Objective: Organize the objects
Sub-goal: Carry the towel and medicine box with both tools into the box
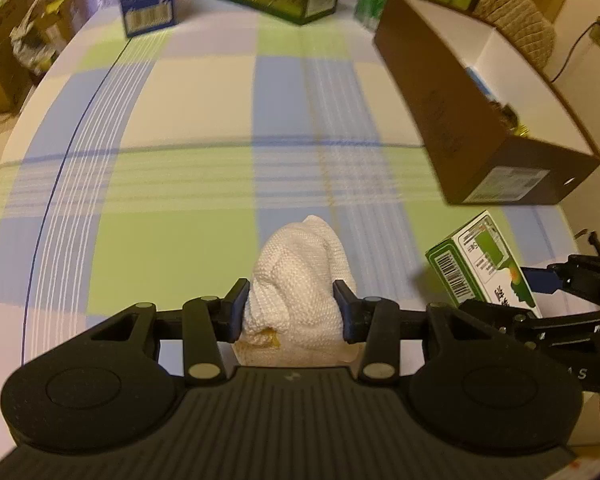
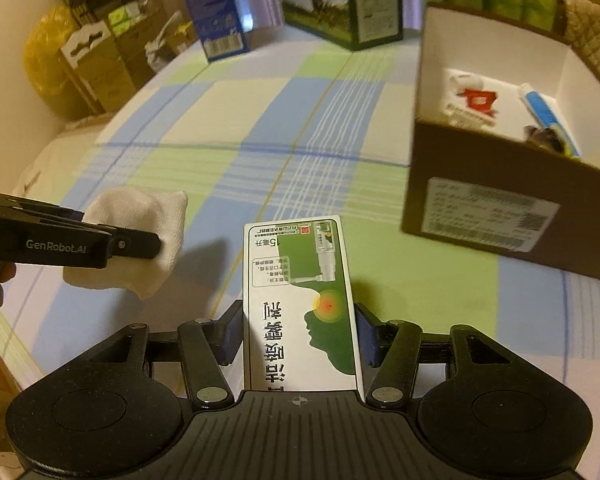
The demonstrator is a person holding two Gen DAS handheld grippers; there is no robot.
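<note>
Off to the right sits the open brown cardboard box (image 2: 500, 216), nearer the right gripper (image 2: 300, 336), clamped on a green-white carton (image 2: 300, 300); left gripper (image 1: 292, 308) pinches a white knitted cloth (image 1: 300, 276) above the table.

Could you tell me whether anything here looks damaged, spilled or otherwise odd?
One small thing: the white cloth held in the left gripper shows a yellowish stain near its gripped end. The green-and-white box in the right gripper looks intact, and nothing is spilled.

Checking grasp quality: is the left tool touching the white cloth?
Touching. The left wrist view shows both fingers of the left tool pressed into the white cloth, which bulges between them.
</note>
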